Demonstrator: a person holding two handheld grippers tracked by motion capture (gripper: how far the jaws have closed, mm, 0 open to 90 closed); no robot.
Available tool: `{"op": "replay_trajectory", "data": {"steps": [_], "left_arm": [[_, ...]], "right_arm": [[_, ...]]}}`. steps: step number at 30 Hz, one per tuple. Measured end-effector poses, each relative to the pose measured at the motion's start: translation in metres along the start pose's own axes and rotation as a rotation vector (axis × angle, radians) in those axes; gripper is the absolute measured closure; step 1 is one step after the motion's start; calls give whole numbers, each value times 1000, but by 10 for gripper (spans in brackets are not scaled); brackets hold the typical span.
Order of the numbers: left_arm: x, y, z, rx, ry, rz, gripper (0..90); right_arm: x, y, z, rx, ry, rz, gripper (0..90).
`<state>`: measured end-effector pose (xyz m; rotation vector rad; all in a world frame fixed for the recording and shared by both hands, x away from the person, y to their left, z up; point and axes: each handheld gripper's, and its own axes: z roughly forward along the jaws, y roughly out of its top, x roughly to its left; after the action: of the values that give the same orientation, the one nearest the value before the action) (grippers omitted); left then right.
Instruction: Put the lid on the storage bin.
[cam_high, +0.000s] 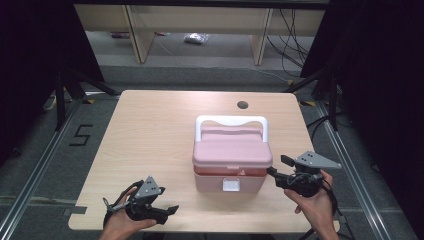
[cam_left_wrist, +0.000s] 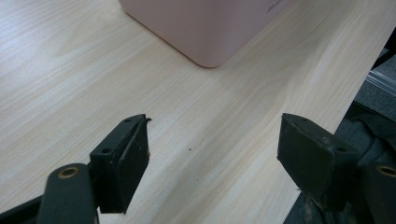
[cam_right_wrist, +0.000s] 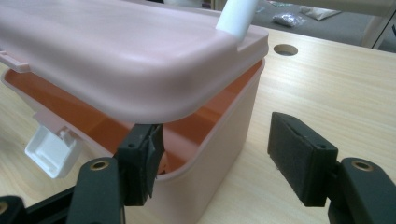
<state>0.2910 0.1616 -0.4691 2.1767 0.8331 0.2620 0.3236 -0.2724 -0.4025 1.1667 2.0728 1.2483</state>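
A pink box (cam_high: 232, 167) with a white handle (cam_high: 231, 121) stands mid-table, its white latch (cam_high: 231, 185) hanging loose at the front. The lid (cam_right_wrist: 116, 56) sits raised off the rim, so the orange inside (cam_right_wrist: 93, 121) shows. My right gripper (cam_high: 276, 166) is at the box's front right corner. In the right gripper view this gripper (cam_right_wrist: 215, 126) is open, with one jaw tucked under the lid's edge at the corner and the other out over bare table. My left gripper (cam_high: 167, 199) lies near the table's front left edge, and the left gripper view shows it (cam_left_wrist: 215, 126) open, nothing between its jaws, the box (cam_left_wrist: 210, 28) farther off.
The wooden table (cam_high: 150, 130) has a round cable hole (cam_high: 242, 105) behind the box. Black curtains flank the table. Beyond it are a grey floor, shelving legs and cables. The table's front edge (cam_left_wrist: 345, 107) runs close to my left gripper.
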Motion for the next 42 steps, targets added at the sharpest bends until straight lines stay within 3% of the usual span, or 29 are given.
{"op": "replay_trajectory", "data": {"steps": [3,4,6,7,10,11,14,17,18,19,22,23,28,29,32,34,35,36,42], "left_arm": [[1,-1,1,8,6,7,245],[1,-1,1,7,1,5,245],[1,-1,2,12,7,8,245],[1,-1,2,10,6,7,245],[0,0,1,2,-1,3,245],[0,0,1,1,2,1,245],[0,0,0,-2,3,-3,245],[1,-1,1,8,11,6,245],[1,-1,1,8,11,6,245],[0,-1,1,1,1,-1,245],[1,-1,1,7,12,5,244],[1,-1,1,7,12,5,244],[0,-1,0,-2,4,-4,243],[0,-1,0,-3,8,-3,244],[1,-1,-1,-1,13,3,243],[0,-1,-1,-7,10,-5,243],[0,-1,-2,-4,15,1,243],[-1,-1,-2,-13,8,-7,243],[0,-3,-4,-13,16,-5,242]], "right_arm": [[0,-3,2,-3,5,7,368],[2,-4,2,0,6,31,366],[-1,-4,1,9,-3,2,364],[3,-5,1,14,15,51,362],[-1,-6,0,17,1,14,353],[1,-8,0,25,17,55,351],[-2,-9,0,21,2,19,349],[0,-11,2,21,17,56,344],[-3,-11,2,18,6,20,342],[-2,-11,1,33,22,44,342],[-4,-11,0,27,9,28,338],[-2,-12,0,30,23,66,337],[-4,-13,0,29,30,50,335],[-2,-13,-1,34,36,83,335],[-6,-13,-4,30,18,36,335],[-6,-15,-5,33,19,42,334],[-3,-16,-6,52,35,87,333],[-6,-17,-5,39,29,50,333],[-7,-23,-15,34,32,79,324]]}}
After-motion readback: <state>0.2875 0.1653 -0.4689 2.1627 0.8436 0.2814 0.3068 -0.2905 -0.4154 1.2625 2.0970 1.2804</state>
